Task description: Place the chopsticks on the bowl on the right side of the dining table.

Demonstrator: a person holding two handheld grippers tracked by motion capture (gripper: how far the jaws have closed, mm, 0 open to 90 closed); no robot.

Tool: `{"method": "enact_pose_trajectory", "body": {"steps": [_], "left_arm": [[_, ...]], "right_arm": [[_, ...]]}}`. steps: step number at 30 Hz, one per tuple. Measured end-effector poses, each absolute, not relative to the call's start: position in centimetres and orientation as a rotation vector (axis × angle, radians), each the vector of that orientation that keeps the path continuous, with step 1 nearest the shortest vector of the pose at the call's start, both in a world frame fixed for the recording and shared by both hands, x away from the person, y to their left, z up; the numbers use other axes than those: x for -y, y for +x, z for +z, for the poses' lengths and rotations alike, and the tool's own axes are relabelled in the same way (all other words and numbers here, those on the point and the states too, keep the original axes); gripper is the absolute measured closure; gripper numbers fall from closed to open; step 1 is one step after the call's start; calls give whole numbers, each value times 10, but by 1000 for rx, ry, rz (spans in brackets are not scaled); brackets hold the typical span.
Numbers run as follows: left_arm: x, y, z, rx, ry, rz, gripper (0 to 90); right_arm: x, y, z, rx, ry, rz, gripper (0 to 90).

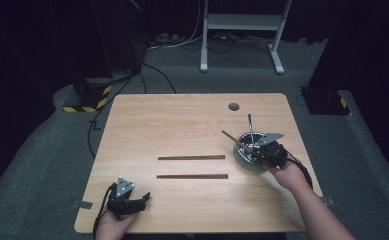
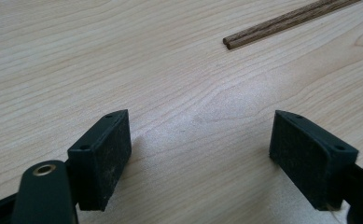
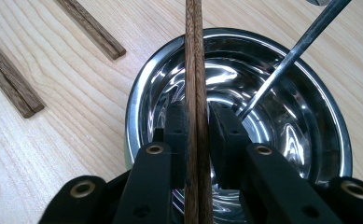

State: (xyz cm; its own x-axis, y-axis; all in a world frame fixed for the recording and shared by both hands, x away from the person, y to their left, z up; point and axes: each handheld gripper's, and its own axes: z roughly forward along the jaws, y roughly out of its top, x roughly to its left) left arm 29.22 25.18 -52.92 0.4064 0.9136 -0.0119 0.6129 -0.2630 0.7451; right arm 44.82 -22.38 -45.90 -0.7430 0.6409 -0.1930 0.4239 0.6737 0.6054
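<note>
A pair of dark brown wooden chopsticks (image 3: 196,70) is clamped in the right tool (image 3: 197,122) above the shiny round steel bowl (image 3: 310,121). The left tool (image 2: 200,154), jaws apart, is seen over bare bench (image 2: 123,60).

A white metal stand (image 1: 242,30) and cables (image 1: 182,42) sit beyond the table (image 1: 182,120).

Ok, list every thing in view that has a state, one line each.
Left claw: open, nothing between its jaws, low over the table.
Right claw: shut on the brown wooden chopstick pair above the bowl.
Shiny steel bowl: upright, thin metal rod leaning inside.
Two brown wooden sticks: flat on the table.
</note>
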Motion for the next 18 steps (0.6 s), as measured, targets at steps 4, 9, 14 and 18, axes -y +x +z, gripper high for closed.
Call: {"method": "enact_pose_trajectory", "body": {"steps": [4,9,14,18], "left_arm": [[-252,292,-529,-1297,1983,565,206],[-252,292,-529,-1294,1982,566,206],[-251,292,-529,-1299,1977,566,209],[-251,292,-529,-1309,1971,566,214]], "right_arm": [[224,448,-459,-2505,836,773,767],[229,444,-450,-2467,876,818,702],[239,423,-442,-2374,905,887,672],[244,390,-451,-2250,955,953,699]]}}
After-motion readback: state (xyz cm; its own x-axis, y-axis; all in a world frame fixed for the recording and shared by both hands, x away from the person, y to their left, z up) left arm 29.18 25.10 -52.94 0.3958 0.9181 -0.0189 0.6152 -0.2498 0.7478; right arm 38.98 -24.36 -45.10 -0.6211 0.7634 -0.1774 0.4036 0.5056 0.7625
